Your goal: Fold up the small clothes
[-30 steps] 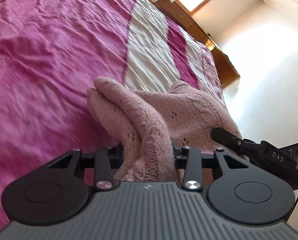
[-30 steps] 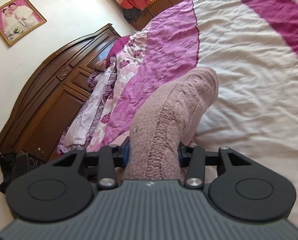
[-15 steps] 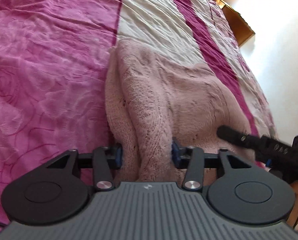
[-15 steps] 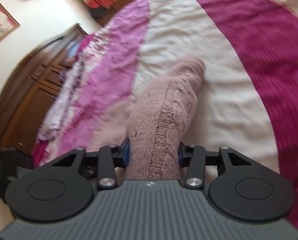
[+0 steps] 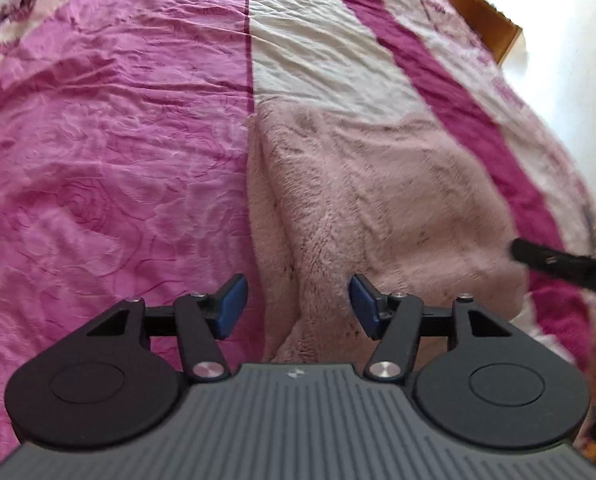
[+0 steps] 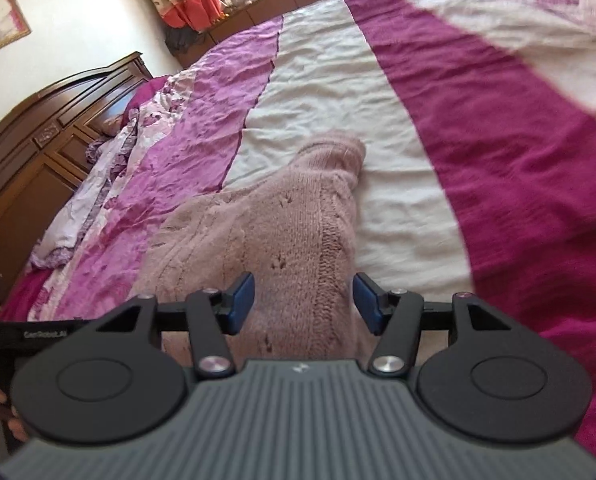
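I have just been opening both jaws: left gripper (image 5: pixel 296 300) and right gripper (image 6: pixel 303 302) stand apart, releasing the pink knit sweater (image 5: pixel 377 208) folded on the bedspread (image 5: pixel 110 160). Next I withdraw and regrasp 1 edge.

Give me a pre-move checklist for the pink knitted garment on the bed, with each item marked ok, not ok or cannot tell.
1. Left claw released: ok, jaws have just been opening, pads clear of the knit.
2. Right claw released: ok, jaws likewise just opened, knit between them but not pressed.
3. Pink knitted garment lying down on the bedspread: ok.
4. Fold edges aligned: cannot tell, near edge hidden under the claws.
5. Far end flat: not ok, one end bunches up.
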Demonstrator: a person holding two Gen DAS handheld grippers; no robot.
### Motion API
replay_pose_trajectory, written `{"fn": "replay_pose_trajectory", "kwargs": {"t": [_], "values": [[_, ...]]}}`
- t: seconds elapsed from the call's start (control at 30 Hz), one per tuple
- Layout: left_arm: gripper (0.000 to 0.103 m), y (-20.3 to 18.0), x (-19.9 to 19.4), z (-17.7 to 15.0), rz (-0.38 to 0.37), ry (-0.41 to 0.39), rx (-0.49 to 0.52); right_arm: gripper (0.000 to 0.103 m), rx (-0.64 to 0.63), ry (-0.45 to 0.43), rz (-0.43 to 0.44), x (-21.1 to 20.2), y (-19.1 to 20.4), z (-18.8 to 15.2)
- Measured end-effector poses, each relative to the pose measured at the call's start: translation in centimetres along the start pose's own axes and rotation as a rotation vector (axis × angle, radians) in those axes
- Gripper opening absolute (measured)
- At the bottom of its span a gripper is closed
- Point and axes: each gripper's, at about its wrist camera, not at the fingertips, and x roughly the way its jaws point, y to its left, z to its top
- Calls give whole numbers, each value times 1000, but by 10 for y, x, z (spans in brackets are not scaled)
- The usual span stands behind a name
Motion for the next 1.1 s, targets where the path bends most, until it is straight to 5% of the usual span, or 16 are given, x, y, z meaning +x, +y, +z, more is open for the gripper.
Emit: {"fn": "replay_pose_trajectory", "kwargs": {"t": [0.3,0.63,0.73,1.1], "values": [[78,3,12,-2,70,-18,52,57,13,63,-14,20,-7,-19],[84,9,-55,-6,129,-5,44,58,-30,13,-7,-22,22,-16],[91,6,-65,-16,150,-16,13,75,-78,-17,-26,-36,35,-22],[94,-35,-42,-58,206,-68,-10,77,-224,38,-152,-33,46,-66]]}}
